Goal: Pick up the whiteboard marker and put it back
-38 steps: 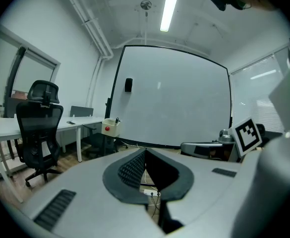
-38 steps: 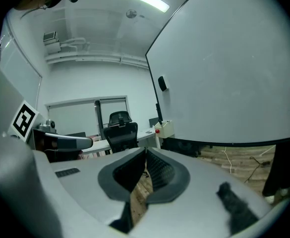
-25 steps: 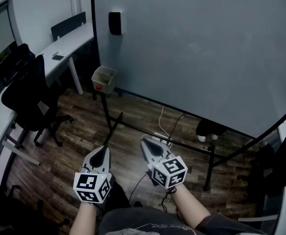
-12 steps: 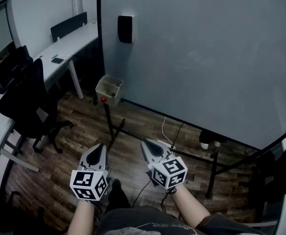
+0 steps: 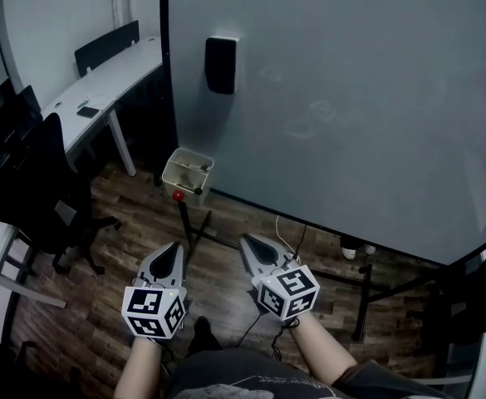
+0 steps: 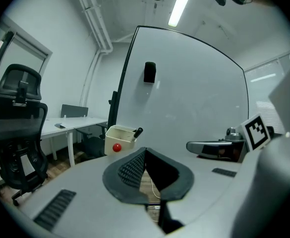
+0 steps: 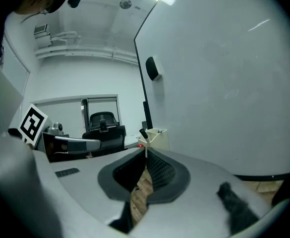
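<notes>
Both claws are held low and about level in front of the person, aimed toward the whiteboard; no grasp is under way. The left claw is seen closed, pads met, nothing between them. The right claw is likewise closed and empty. The whiteboard marker is found leaning in the cream holder box mounted at the board's lower left corner, its dark end poking over the rim. A red ball is seen on the box front. The box is judged to be hung there so pens are at hand by the board, and the black eraser is stuck on the board face above it for the same reason. The claws are judged to be held closed because nothing is to be gripped yet. The marker is well apart from both claws. It is seen above and a little left of the left claw's tips, and almost straight over the right claw's tips. Wooden floor is seen between the claws and the box. An approach and an opened claw are judged to be needed before pickup. The white surface and office chair at left are not involved.
</notes>
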The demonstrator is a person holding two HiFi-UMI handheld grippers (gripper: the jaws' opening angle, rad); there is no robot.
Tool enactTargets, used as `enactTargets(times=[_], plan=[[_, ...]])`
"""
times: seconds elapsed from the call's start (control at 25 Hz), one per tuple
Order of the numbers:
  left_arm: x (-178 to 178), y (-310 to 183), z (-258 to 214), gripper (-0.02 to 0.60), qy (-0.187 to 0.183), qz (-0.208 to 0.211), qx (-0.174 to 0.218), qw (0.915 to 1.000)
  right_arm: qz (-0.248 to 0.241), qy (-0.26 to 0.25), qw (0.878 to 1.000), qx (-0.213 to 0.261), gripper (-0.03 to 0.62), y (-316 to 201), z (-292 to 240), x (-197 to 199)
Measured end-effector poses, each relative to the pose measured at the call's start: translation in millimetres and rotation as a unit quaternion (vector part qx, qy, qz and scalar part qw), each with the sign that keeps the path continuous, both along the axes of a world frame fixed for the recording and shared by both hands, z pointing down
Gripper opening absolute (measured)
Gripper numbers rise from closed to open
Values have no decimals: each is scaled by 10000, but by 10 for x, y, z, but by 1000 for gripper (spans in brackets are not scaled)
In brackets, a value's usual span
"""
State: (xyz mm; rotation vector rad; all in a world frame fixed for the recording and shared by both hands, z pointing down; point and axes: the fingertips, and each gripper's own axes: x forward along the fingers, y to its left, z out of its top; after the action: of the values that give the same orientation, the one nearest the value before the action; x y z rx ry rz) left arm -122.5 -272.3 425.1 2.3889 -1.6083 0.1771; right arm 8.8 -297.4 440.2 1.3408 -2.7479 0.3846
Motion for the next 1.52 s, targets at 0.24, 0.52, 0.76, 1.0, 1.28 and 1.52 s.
enactTargets(times=[0.24,0.52,0.76,1.0,1.28,1.52], plan=[[-149,-344,-28,14,41,56,-20,10000,-6,-14,10000,79,25,-323,-81,-189],[-291,-643,11,14,82,155,-45,9998,-53,19,9999,110,26,-574,-59,-426],[-438,-813,29,14,102,195,-52,9997,-126,94,9997,211,62,-746,-44,-642],[-510,-941,94,14,169,250,-121,9995,-184,270,9990,305,120,-881,-5,-848],[-572,-1054,122,14,185,344,-138,9991,-95,365,9985,394,140,-1038,-11,-986],[-634,-1145,147,14,215,419,-150,9988,12,437,9979,471,141,-1139,-3,-1091]])
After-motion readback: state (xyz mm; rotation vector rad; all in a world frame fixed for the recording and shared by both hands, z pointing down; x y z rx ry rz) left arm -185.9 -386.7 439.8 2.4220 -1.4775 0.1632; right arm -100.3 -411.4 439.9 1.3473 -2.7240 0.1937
